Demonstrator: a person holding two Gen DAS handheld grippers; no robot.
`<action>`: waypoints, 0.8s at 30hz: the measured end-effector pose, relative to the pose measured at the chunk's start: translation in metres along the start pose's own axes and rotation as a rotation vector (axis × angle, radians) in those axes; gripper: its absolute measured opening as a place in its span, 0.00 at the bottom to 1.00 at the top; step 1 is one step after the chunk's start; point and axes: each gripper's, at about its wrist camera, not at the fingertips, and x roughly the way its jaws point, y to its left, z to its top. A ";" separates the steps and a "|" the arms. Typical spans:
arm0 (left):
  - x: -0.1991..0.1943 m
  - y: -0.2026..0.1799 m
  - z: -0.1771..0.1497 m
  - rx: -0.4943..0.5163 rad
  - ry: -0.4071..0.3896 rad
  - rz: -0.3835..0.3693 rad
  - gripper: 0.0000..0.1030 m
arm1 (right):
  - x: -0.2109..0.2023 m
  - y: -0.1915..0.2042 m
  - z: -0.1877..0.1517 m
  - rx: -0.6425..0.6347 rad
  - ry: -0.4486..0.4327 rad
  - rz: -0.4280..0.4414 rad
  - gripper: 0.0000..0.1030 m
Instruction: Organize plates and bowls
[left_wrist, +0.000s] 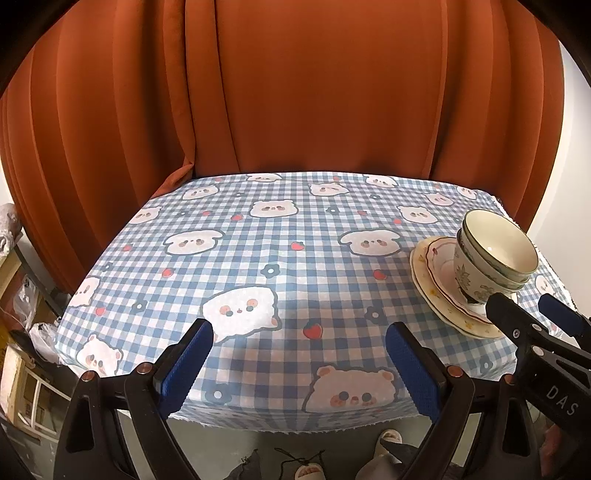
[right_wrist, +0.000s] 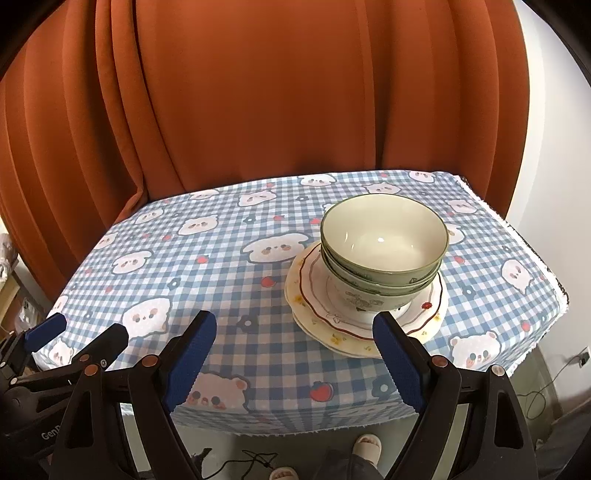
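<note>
A stack of green-rimmed bowls (right_wrist: 384, 254) sits nested on a stack of plates (right_wrist: 314, 291), a red-rimmed one over a yellow floral one, on the right part of the table. The bowls (left_wrist: 495, 254) and plates (left_wrist: 436, 284) also show at the right of the left wrist view. My left gripper (left_wrist: 299, 354) is open and empty above the table's front edge, left of the stack. My right gripper (right_wrist: 295, 347) is open and empty, just in front of the plates. Each gripper shows in the other's view: the right gripper (left_wrist: 528, 314), the left gripper (right_wrist: 81, 332).
The table wears a blue checked cloth (right_wrist: 221, 266) with bear prints. An orange curtain (right_wrist: 295, 92) hangs behind it. Slippered feet (right_wrist: 365, 446) and cables lie on the floor below the front edge. Clutter stands at the far left (left_wrist: 22, 302).
</note>
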 end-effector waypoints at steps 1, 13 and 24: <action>-0.001 0.000 0.000 0.000 0.000 0.001 0.93 | 0.000 0.000 0.000 -0.001 -0.001 -0.001 0.86; -0.003 -0.001 -0.001 0.003 -0.006 0.002 0.93 | -0.004 0.001 -0.001 -0.003 -0.004 0.001 0.86; -0.006 0.007 0.000 0.005 -0.017 0.002 0.93 | -0.002 0.005 0.001 0.001 -0.008 0.007 0.86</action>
